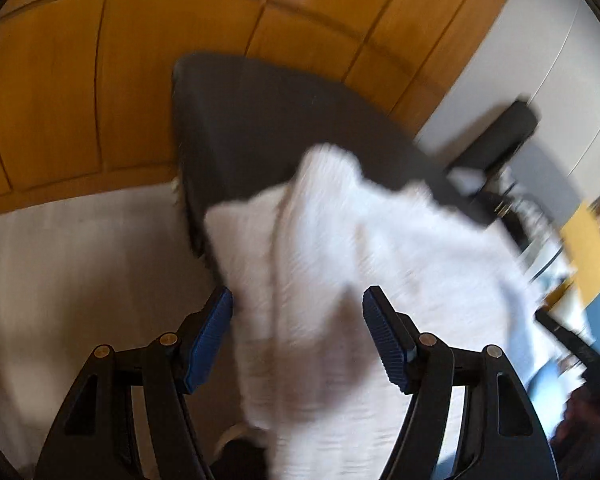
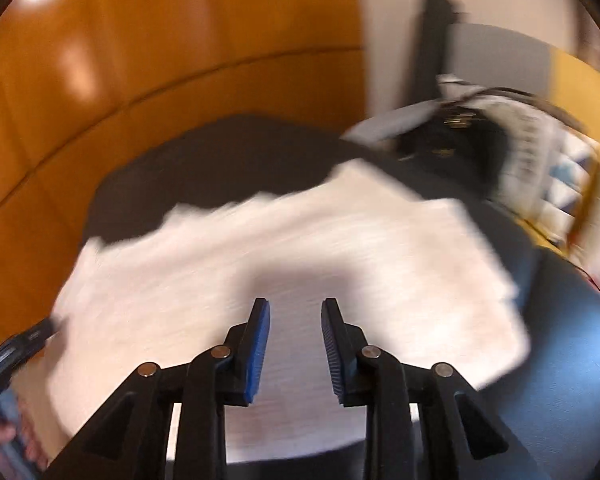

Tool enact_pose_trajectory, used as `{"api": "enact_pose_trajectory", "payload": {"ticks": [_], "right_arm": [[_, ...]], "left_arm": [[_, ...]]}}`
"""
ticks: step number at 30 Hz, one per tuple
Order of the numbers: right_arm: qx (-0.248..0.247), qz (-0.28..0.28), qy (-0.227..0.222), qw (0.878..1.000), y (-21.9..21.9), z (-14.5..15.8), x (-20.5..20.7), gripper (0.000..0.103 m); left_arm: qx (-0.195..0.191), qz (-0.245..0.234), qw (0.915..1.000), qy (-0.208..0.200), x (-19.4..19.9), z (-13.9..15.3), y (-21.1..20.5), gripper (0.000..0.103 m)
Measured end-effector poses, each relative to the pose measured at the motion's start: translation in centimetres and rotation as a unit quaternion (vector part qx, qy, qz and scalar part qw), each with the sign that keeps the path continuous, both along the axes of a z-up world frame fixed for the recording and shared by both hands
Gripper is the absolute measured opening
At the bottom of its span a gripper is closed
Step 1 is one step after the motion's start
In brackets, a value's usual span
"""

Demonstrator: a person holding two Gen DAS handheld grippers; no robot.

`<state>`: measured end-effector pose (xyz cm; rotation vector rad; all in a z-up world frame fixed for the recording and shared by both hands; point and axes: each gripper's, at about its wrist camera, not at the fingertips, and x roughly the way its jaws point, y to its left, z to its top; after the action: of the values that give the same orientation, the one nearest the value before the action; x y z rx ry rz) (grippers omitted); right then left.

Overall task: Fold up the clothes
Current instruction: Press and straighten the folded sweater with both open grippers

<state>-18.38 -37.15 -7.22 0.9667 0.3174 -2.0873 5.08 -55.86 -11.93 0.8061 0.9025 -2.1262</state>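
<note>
Looking down along my left gripper [image 1: 297,306], I see its two blue-padded fingers [image 1: 208,340] standing wide apart, with a white garment [image 1: 340,248] hanging or lying in a bunched fold between them. The picture is blurred, and I cannot tell whether either pad presses on the cloth; nothing looks pinched. The white garment is ribbed or knitted in texture, and it lies partly over a dark grey cushioned surface [image 1: 252,112]. Beyond that stands a wall of orange wooden panels [image 1: 100,80]. To the right I see a pale wall and some blurred dark shapes that I cannot make out.

From my right gripper [image 2: 296,312], the view is also smeared. Its fingers [image 2: 260,344] stand only a little apart, with a clear gap between the blue pads and nothing caught in it. Below them the same white garment [image 2: 340,248] spreads broadly across the dark grey surface [image 2: 204,160], roughly flat, with a jagged far edge. A blue rounded object [image 2: 560,340] sits at the lower right, touching or overlapped by the cloth's corner. Clutter sits at the upper right, too blurred to name.
</note>
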Motion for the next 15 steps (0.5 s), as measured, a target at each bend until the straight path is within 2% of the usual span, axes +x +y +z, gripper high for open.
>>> {"api": "enact_pose_trajectory", "payload": {"ticks": [3, 5, 8, 10, 13, 15], "right_arm": [[0.030, 0.021, -0.006, 0.999, -2.5, -1.5, 1.4, 0.027], [0.048, 0.008, -0.013, 0.999, -3.1, -2.9, 1.5, 0.029], [0.045, -0.009, -0.010, 0.999, -3.2, -3.8, 1.6, 0.030], [0.048, -0.013, -0.019, 0.999, -3.2, -3.7, 1.4, 0.030], [0.044, -0.029, -0.034, 0.998, -2.5, -2.9, 1.2, 0.030], [0.041, -0.050, -0.030, 0.997, -1.8, -1.9, 2.1, 0.031]], "left_arm": [[-0.009, 0.004, 0.9999, -0.003, 0.1, -0.6, 0.2, 0.074], [-0.010, 0.009, 0.9999, -0.007, 0.1, -1.1, -0.1, 0.083], [0.009, 0.031, 0.9995, 0.003, 1.1, -1.6, -0.6, 0.086], [0.008, 0.045, 0.9989, 0.004, 1.5, -1.6, -0.8, 0.086], [-0.011, 0.063, 0.9979, 0.002, 2.1, -0.7, 0.1, 0.085], [-0.050, 0.068, 0.9964, 0.009, 2.5, 0.6, 1.8, 0.085]]}}
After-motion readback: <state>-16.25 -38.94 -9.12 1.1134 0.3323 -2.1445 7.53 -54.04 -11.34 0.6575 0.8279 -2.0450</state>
